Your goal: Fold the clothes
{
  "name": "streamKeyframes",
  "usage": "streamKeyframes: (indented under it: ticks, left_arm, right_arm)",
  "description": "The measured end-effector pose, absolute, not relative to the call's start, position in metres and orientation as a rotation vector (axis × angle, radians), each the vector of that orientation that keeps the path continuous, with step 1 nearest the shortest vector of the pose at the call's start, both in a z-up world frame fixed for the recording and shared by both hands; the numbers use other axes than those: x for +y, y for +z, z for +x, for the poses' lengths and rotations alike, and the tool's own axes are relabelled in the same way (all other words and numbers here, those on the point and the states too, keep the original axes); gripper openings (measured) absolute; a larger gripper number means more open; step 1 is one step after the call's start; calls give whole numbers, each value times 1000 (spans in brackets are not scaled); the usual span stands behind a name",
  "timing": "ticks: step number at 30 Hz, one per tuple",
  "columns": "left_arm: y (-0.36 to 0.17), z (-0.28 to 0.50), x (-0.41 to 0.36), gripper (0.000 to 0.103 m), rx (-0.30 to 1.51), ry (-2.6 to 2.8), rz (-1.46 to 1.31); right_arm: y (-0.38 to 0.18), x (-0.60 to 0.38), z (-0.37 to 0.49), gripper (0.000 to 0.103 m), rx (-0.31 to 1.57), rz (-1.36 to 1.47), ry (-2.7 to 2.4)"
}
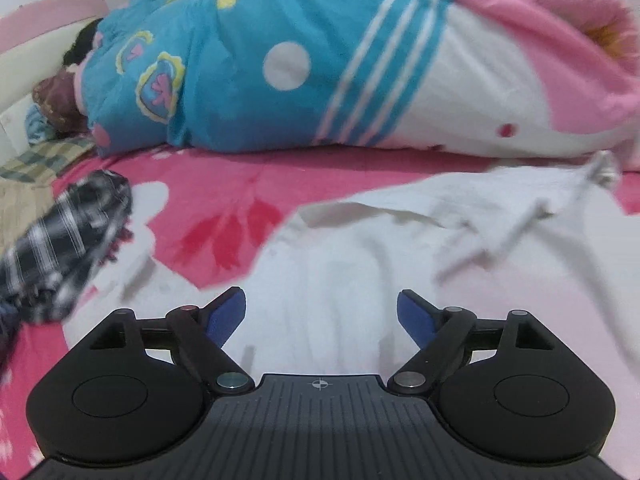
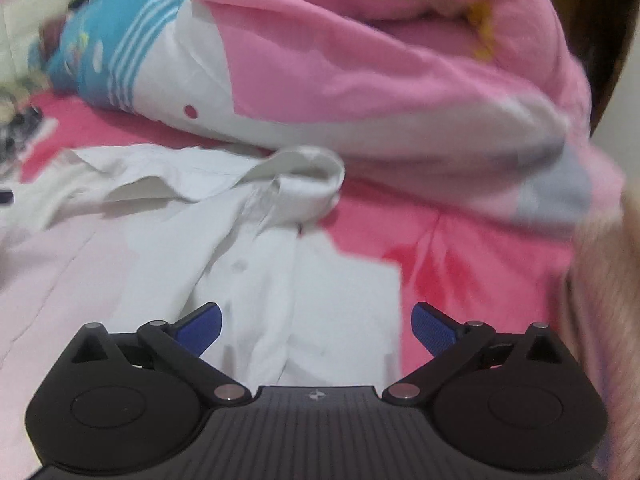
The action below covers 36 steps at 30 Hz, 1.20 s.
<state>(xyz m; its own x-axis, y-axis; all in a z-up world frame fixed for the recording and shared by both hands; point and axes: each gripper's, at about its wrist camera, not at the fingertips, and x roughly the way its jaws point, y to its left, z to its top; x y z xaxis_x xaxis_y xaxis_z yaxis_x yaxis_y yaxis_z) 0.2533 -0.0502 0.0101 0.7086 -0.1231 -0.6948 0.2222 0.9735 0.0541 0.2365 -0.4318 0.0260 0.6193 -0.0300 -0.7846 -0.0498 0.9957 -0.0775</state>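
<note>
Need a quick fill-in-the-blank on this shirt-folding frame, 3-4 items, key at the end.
1. The shirt lying in front of both claws is ____ in colour.
2. The right claw has its jaws ____, with nothing clamped between them.
3. The bedsheet under the shirt is mostly ____.
4. In the left wrist view, the dark checked garment lies to the ____ of the left claw.

Missing words: white; open; pink; left

A white shirt (image 1: 360, 264) is seen ahead of the black, blue-padded left hand-held gripper (image 1: 320, 316). Beyond lies a pink bedsheet (image 1: 224, 184) and a blue, white-striped, pink quilt (image 1: 280, 60). A black-and-white checked garment (image 1: 68, 240) is seen left.
</note>
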Motion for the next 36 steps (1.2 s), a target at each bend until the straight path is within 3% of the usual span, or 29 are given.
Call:
streamKeyframes:
  ticks: [8,18,21,23,24,26,36]
  left_arm:
    - [-24,173,-66,87,792,-364,114]
    - [-57,161,-67,90,776,-309,145]
    - [-62,158,-68,97,753,-287,155]
    - [-65,157,-68,99,744,-273,146]
    - [-65,156,-69,100,740,-268,142]
    - [-66,156,-69,100,735,-261,142]
    - [-67,157,-66,102,736,-259,126]
  right_arm:
    - [-25,-415,238,103,837,-185,57]
    - [-63,-445,245,103,817,68,112]
    - [-57,-433,235,72,804,33,132]
    - [-51,-425,229,21,790,19,135]
    - [-47,-423,227,13,781,7,125]
    - [-40,-426,220,7,742,-23,62]
    - [-39,-502,204,6,655,16,-374]
